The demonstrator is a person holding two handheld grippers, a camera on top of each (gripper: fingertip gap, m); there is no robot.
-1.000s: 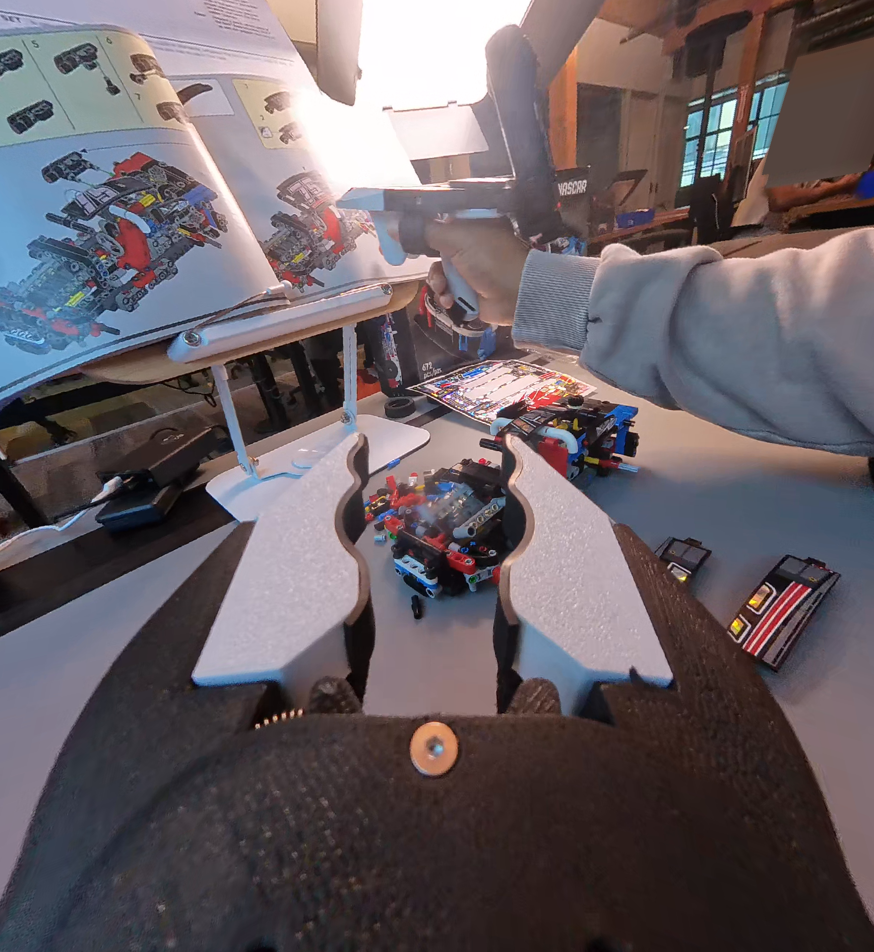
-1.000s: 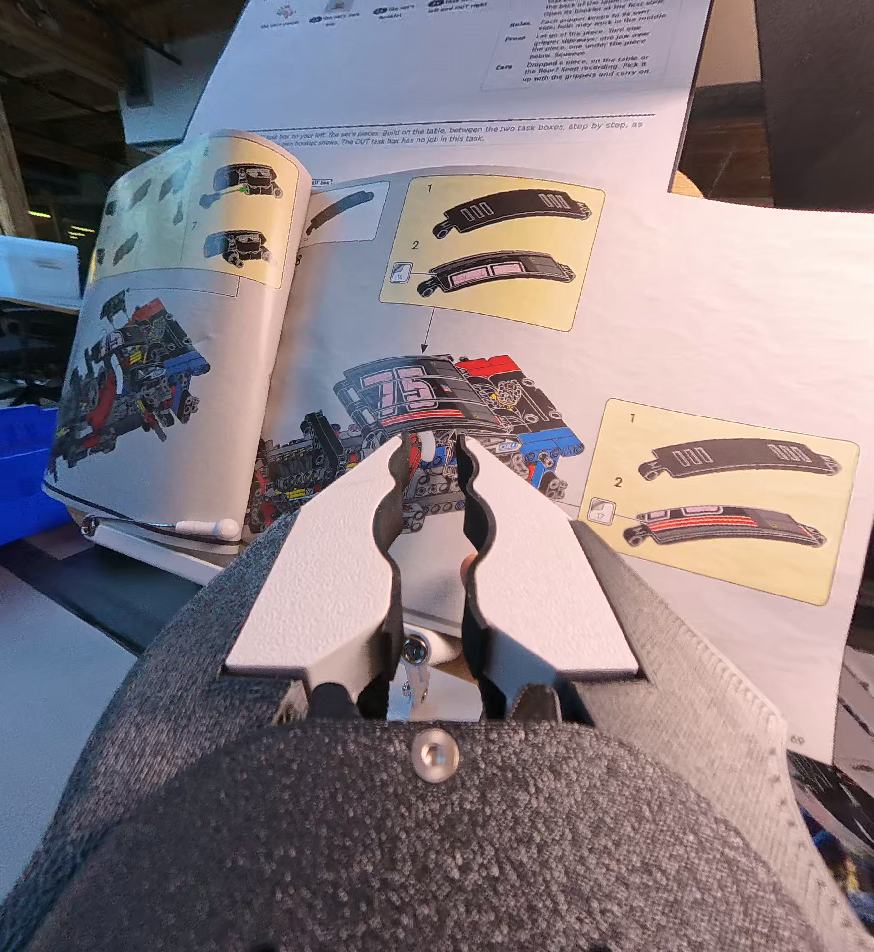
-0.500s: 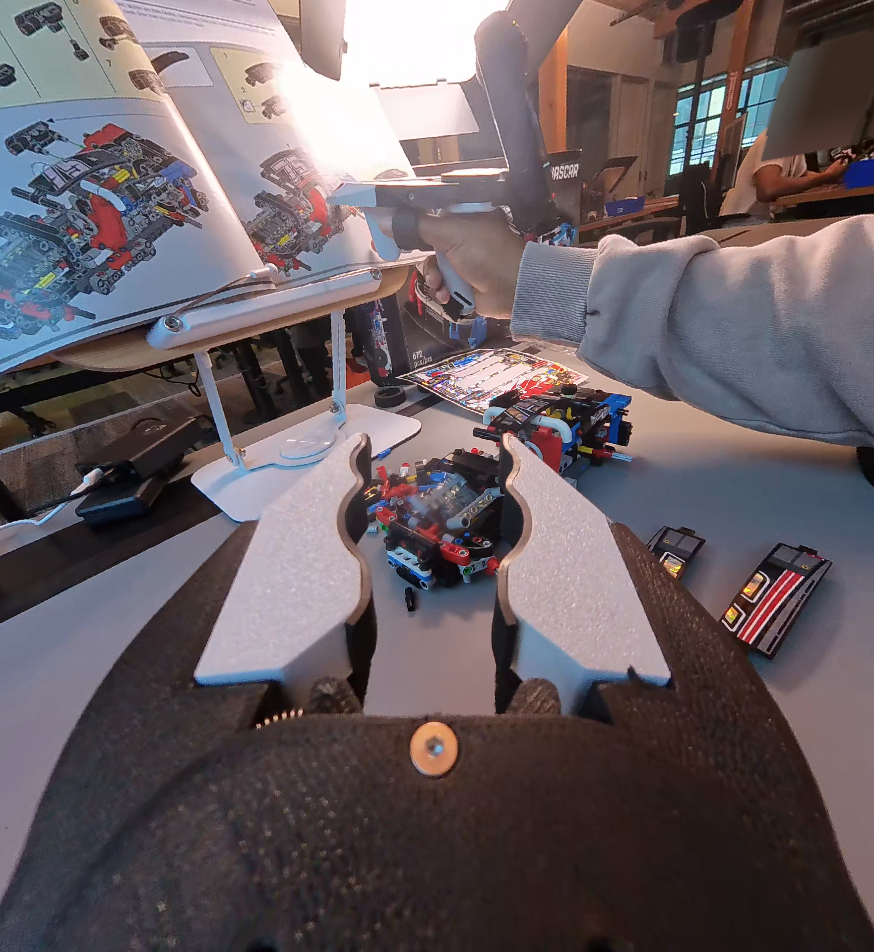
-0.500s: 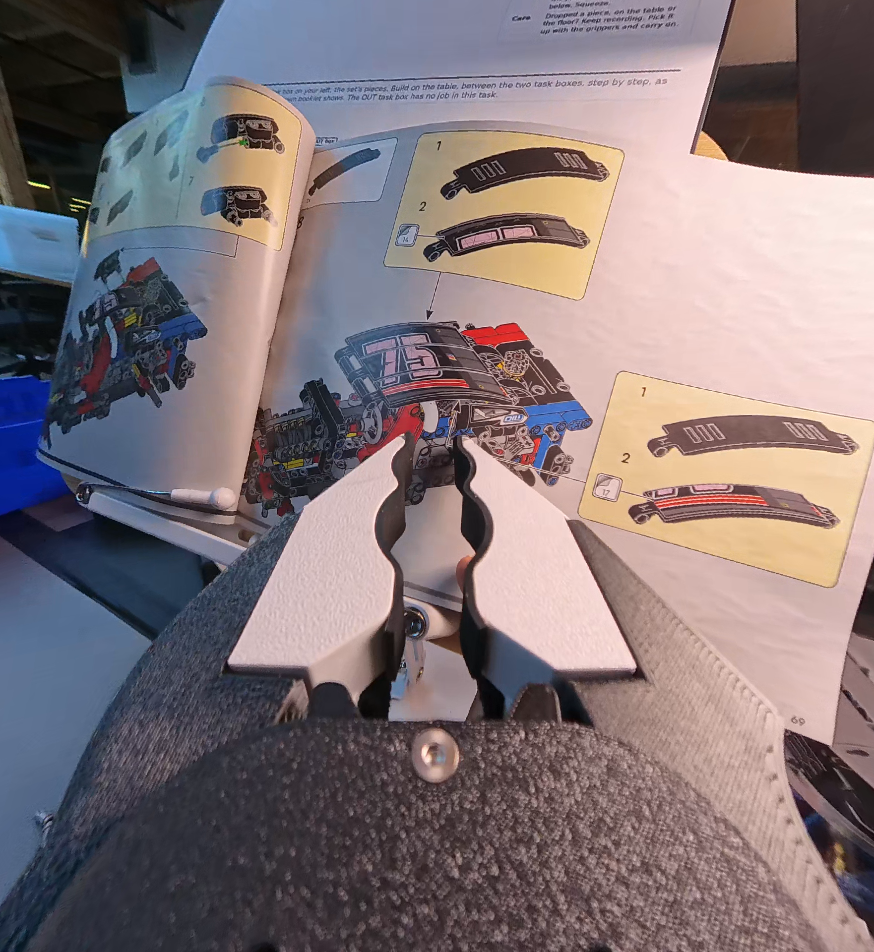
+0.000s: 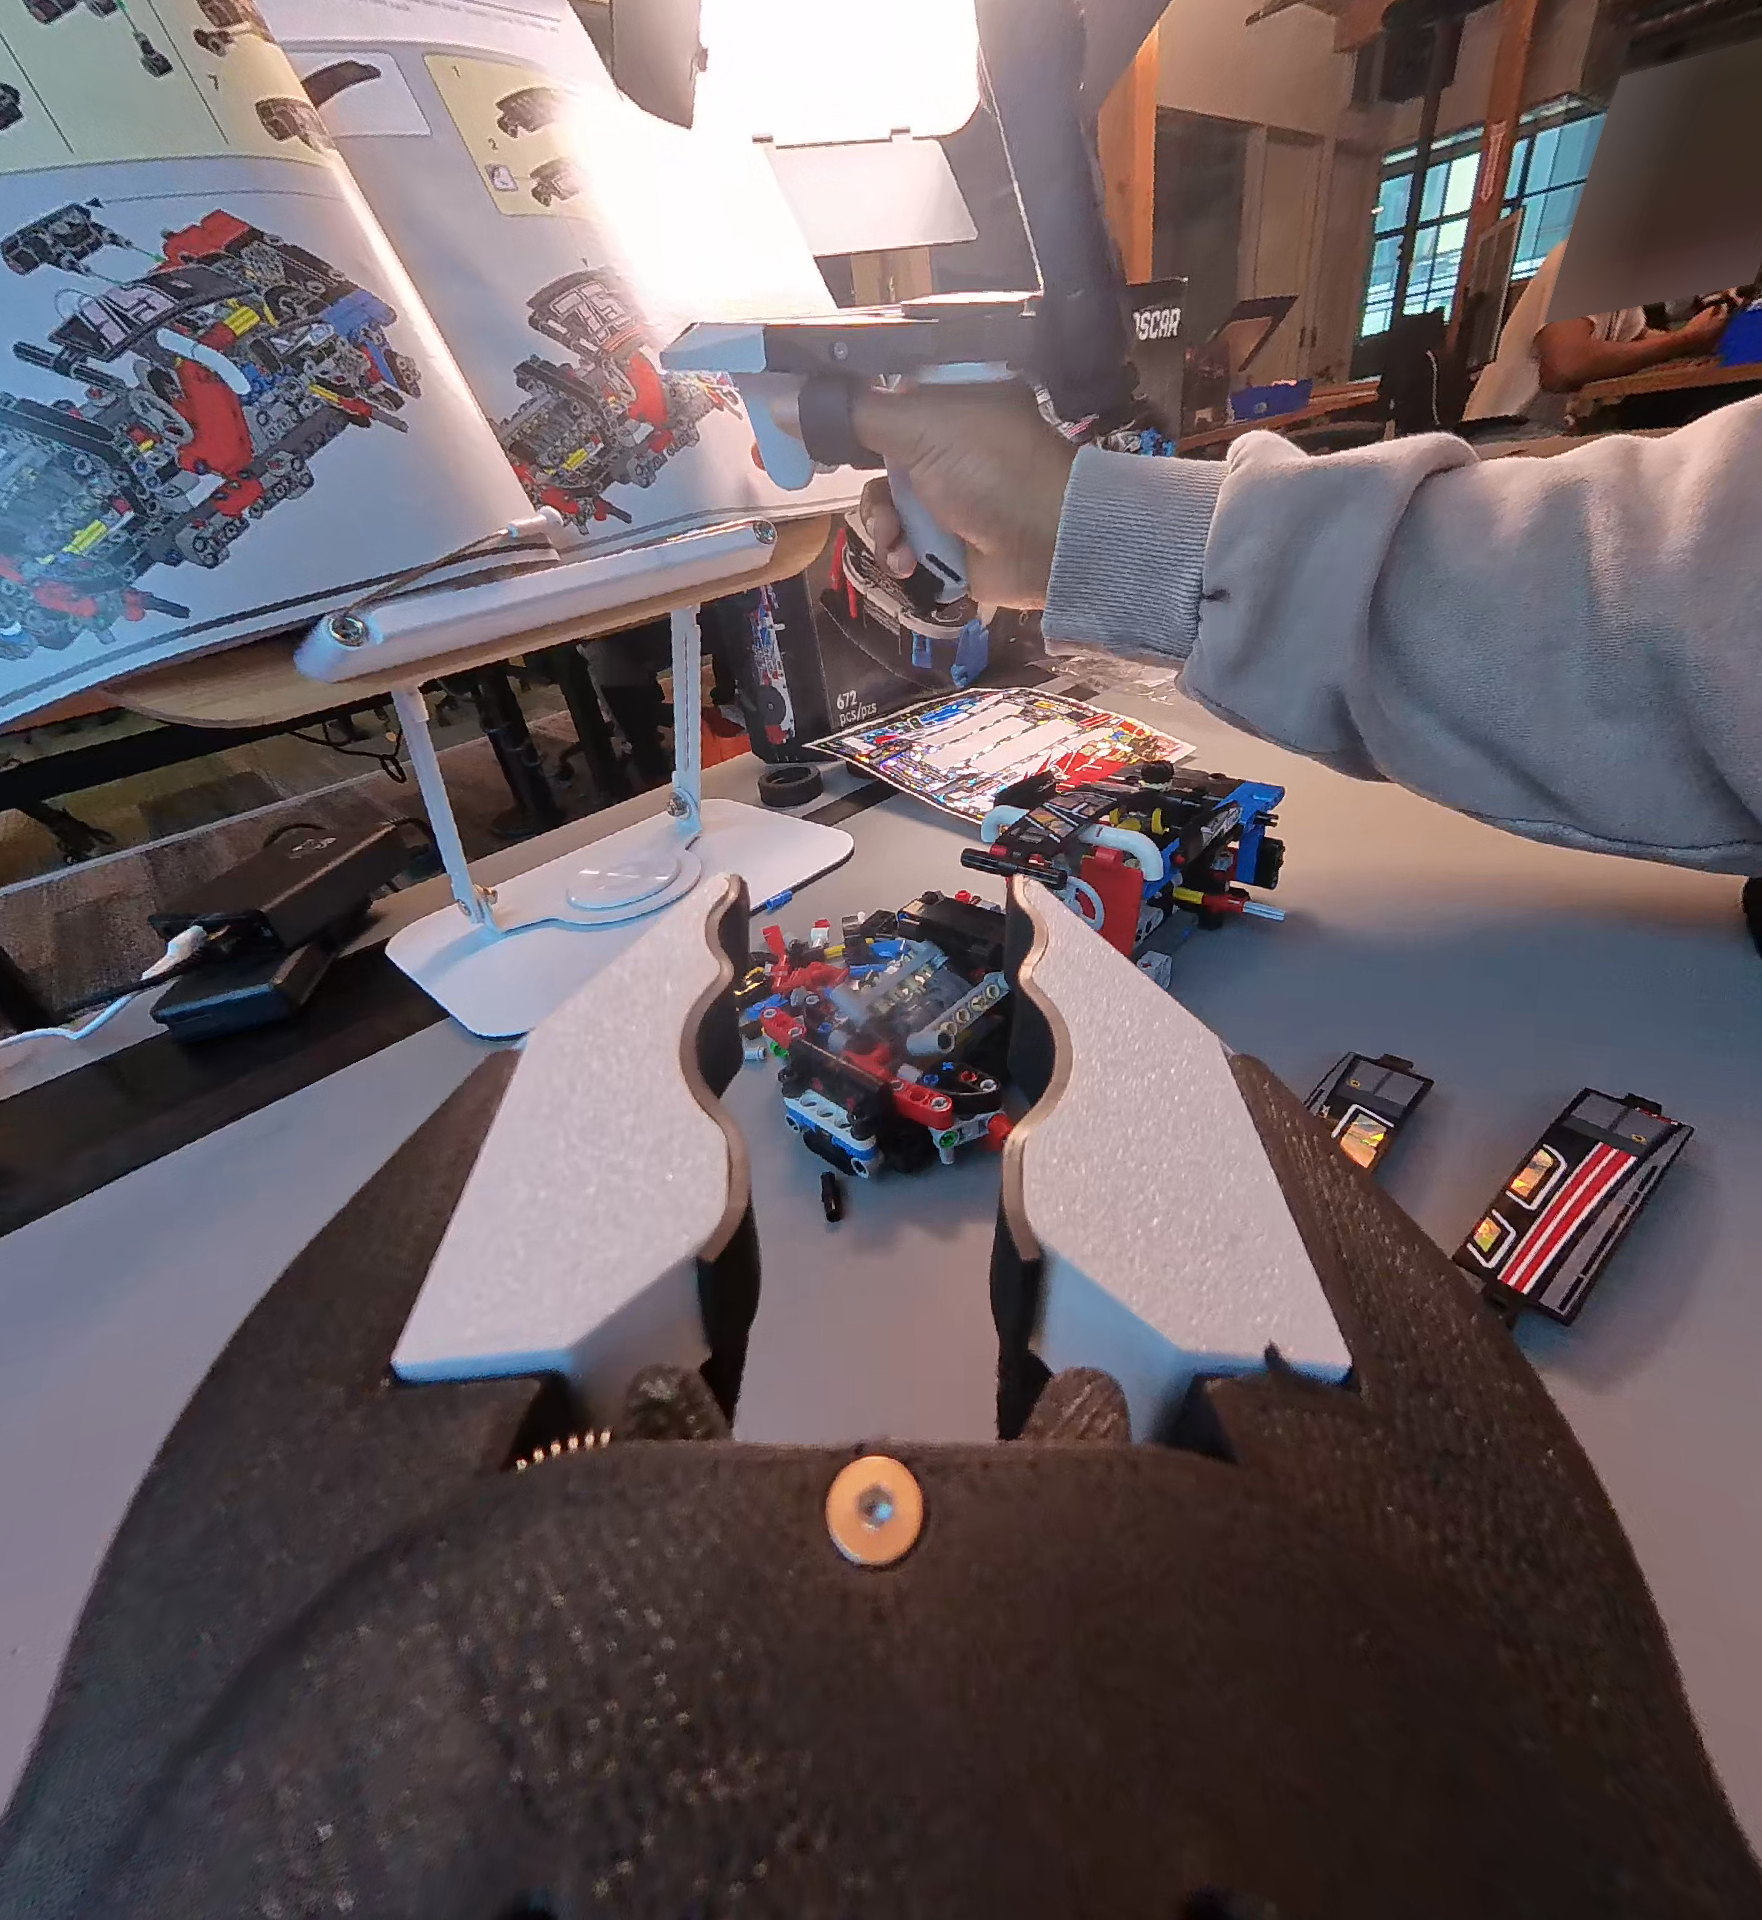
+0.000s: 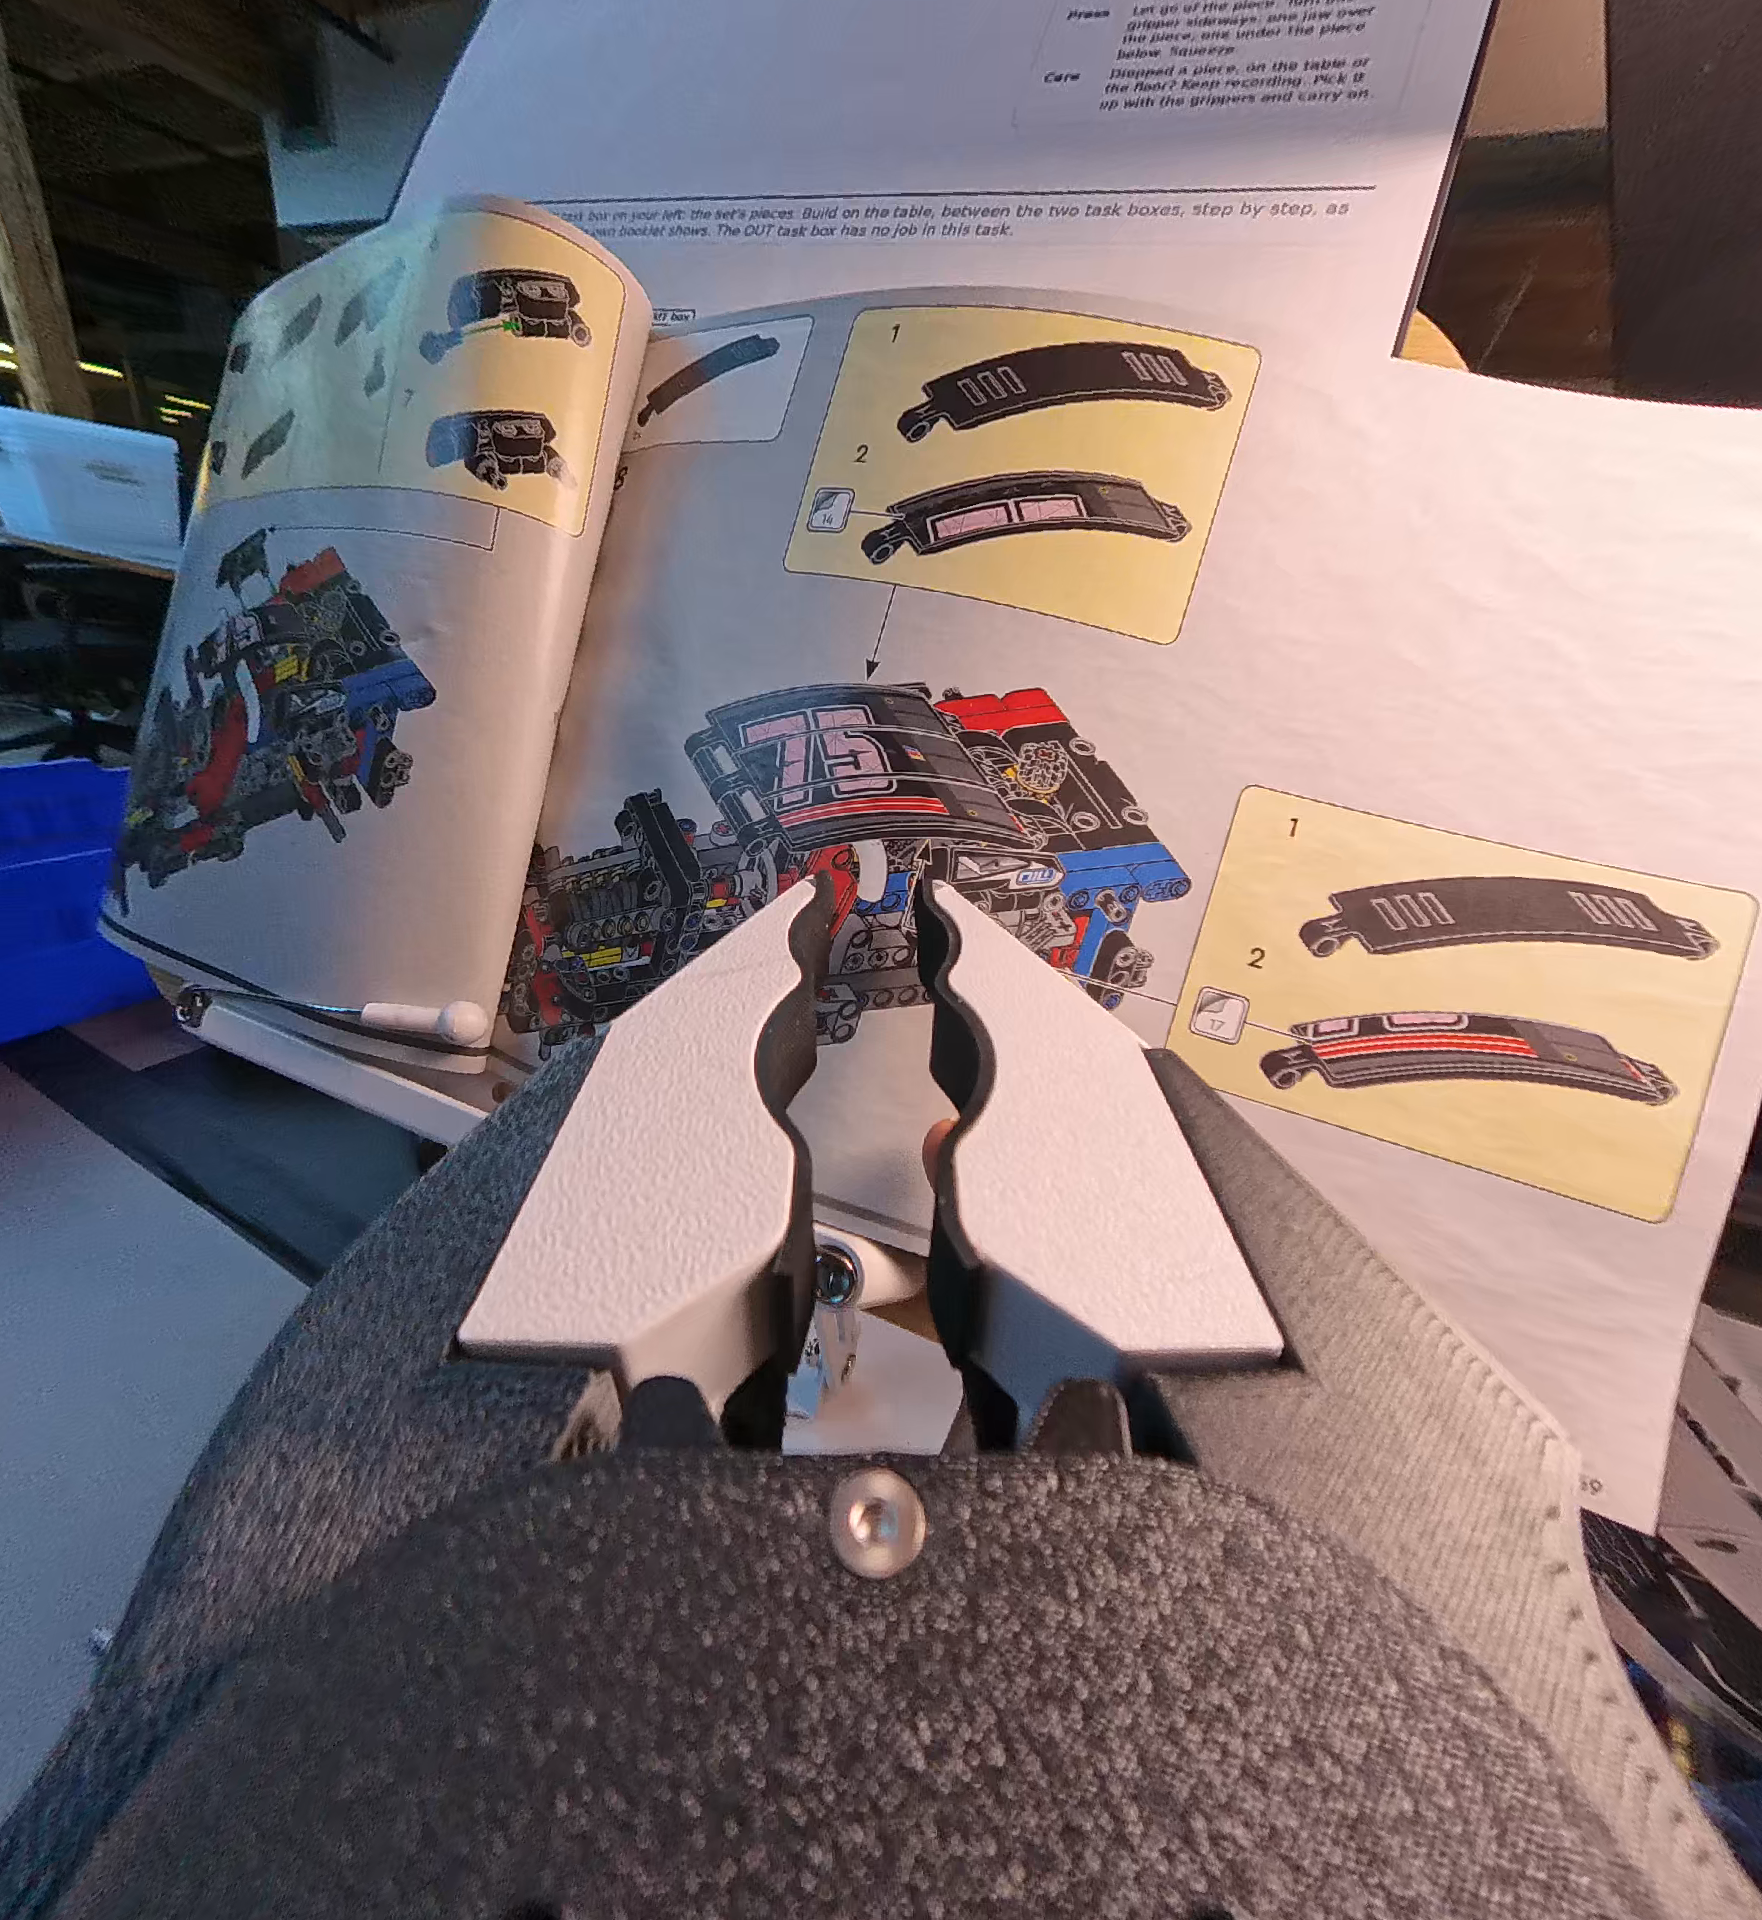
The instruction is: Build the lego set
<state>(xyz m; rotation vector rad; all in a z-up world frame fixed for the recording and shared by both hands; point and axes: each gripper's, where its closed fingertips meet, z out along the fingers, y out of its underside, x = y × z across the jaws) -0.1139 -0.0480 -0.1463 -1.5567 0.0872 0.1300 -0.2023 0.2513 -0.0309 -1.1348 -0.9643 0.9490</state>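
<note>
The half-built car chassis (image 5: 887, 1049) sat on the table (image 5: 1479, 987), striped panels (image 5: 1573, 1195) loose beside it. Left gripper (image 5: 872, 935) hovered open; right gripper (image 6: 866, 904), slightly parted and empty, faced the instruction booklet (image 6: 856, 675).

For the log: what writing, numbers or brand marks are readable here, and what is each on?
I do not copy out writing; these bear it.
Instruction booklet: printed step numbers, legible.
White sheet behind it: lines of print, legible.
Black set box: small print.
Sticker sheet: too small to read.
Dark board, background: lettering, partly hidden.
</note>
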